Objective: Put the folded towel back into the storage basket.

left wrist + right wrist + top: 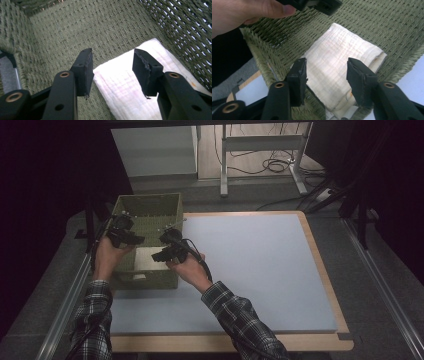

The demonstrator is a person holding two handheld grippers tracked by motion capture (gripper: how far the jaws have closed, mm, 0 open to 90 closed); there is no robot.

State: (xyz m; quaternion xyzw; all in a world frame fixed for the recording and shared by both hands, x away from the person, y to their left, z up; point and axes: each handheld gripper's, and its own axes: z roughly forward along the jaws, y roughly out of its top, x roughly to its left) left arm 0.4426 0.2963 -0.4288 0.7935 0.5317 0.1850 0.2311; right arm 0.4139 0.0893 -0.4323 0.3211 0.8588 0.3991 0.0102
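At the desk's [260, 270] far left corner stands a green woven basket [150, 205], and a folded white cloth [337, 67] lies flat on its floor, toward the near side. Both tongs hang over the basket with jaws spread apart, gripping nothing: the left tongs [112, 72] above the cloth's edge, the right tongs [325, 80] above its middle. A person's hands hold them, the left hand [107, 257] by the basket's left wall.
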